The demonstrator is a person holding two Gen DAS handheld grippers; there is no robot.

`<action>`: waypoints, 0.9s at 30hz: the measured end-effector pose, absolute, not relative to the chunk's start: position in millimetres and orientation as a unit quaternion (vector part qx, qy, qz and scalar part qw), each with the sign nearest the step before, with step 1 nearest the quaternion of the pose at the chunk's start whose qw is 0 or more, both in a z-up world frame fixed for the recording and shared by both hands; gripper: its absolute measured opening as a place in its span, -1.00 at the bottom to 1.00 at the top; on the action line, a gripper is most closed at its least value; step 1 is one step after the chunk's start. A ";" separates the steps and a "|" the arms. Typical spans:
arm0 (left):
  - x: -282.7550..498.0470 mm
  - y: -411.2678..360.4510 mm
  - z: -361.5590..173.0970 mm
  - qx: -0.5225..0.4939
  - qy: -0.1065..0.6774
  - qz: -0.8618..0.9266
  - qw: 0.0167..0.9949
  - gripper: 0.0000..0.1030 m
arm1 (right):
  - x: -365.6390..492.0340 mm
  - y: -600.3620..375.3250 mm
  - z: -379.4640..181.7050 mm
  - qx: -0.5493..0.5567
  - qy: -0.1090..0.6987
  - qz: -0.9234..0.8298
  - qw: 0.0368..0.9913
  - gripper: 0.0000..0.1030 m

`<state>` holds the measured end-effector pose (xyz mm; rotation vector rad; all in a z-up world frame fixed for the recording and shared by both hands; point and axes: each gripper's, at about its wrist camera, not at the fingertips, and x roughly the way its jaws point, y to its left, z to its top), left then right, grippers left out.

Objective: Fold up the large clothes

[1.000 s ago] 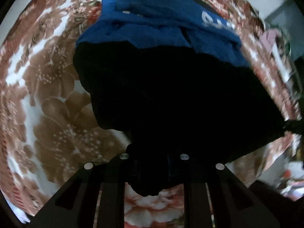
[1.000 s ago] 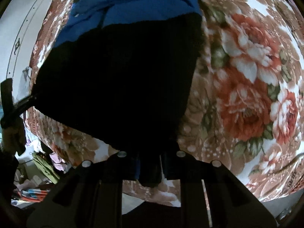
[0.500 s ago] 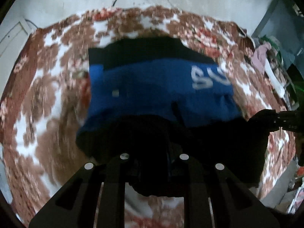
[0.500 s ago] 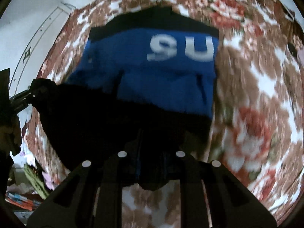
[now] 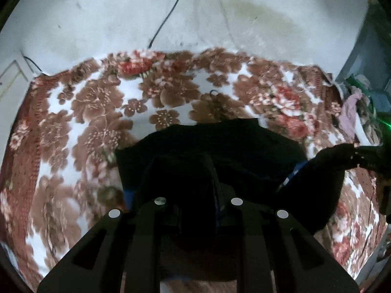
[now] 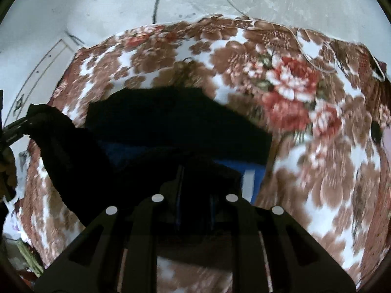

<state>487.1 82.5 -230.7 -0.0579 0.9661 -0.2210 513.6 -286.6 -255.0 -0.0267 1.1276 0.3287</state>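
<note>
A large black and blue garment [image 5: 220, 151] lies on the flowered blanket [image 5: 97, 112], its near black edge lifted and carried over the blue part. My left gripper [image 5: 195, 210] is shut on the black hem, which hides the fingertips. My right gripper [image 6: 194, 207] is shut on the other end of the same hem [image 6: 176, 127]. A strip of blue with a white mark [image 6: 248, 179] still shows under the black layer. Each gripper shows at the edge of the other's view, the right one [image 5: 366, 156] and the left one [image 6: 22, 124], both with black cloth pinched.
The blanket covers a bed against a pale wall [image 5: 220, 24] with a black cable [image 5: 168, 12] hanging down. Loose clothes [image 5: 352, 112] are piled off the right side of the bed. A door [image 6: 36, 73] stands at the left.
Both grippers have carried the black hem forward over the blue part. The white lettering and most of the blue are now covered. The views have tilted up to the wall.
</note>
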 end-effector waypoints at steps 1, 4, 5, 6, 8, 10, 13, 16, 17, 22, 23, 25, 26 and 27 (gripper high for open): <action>514.6 87.9 -244.6 -0.036 0.481 -0.100 0.870 -0.68 | 536.2 -287.6 -266.7 -0.010 0.542 0.153 0.827 -0.68; 579.2 103.5 -284.0 -0.069 0.528 -0.089 0.842 -0.68 | 594.4 -287.0 -303.6 -0.017 0.564 0.143 0.813 -0.68; 593.2 105.8 -293.1 -0.069 0.534 -0.089 0.838 -0.68 | 609.5 -285.3 -313.5 -0.026 0.567 0.140 0.811 -0.68; 606.3 106.7 -303.5 -0.060 0.540 -0.089 0.835 -0.68 | 626.9 -282.0 -325.3 -0.043 0.571 0.137 0.809 -0.68; 631.7 106.9 -323.4 -0.031 0.555 -0.075 0.828 -0.67 | 647.8 -279.4 -339.5 -0.057 0.576 0.133 0.804 -0.68; 650.6 109.9 -338.4 -0.030 0.570 -0.072 0.818 -0.66 | 672.1 -279.2 -355.1 -0.058 0.592 0.139 0.792 -0.68; 675.7 119.6 -360.0 -0.056 0.600 -0.076 0.795 -0.57 | 695.9 -286.3 -370.6 -0.026 0.612 0.150 0.776 -0.66; 688.0 134.1 -371.4 -0.096 0.613 -0.082 0.780 -0.52 | 706.7 -291.6 -372.3 -0.019 0.614 0.160 0.772 -0.57; 690.2 138.1 -373.2 -0.106 0.614 -0.082 0.777 -0.51 | 707.1 -292.7 -369.7 -0.024 0.613 0.164 0.772 -0.53; 687.2 141.6 -359.1 -0.130 0.608 -0.082 0.779 -0.33 | 699.9 -290.8 -353.3 -0.056 0.610 0.168 0.773 -0.36; 687.6 143.8 -355.5 -0.142 0.606 -0.081 0.779 -0.21 | 698.8 -291.0 -348.2 -0.057 0.609 0.170 0.772 -0.29; 690.4 151.4 -348.9 -0.176 0.606 -0.079 0.772 -0.08 | 701.5 -294.6 -342.5 -0.036 0.614 0.174 0.769 -0.01; 692.6 157.1 -343.9 -0.197 0.608 -0.080 0.765 0.14 | 704.0 -298.9 -338.3 -0.011 0.619 0.178 0.765 0.15; 694.8 161.7 -338.9 -0.216 0.607 -0.085 0.760 0.35 | 706.0 -301.0 -335.7 0.007 0.622 0.181 0.762 0.41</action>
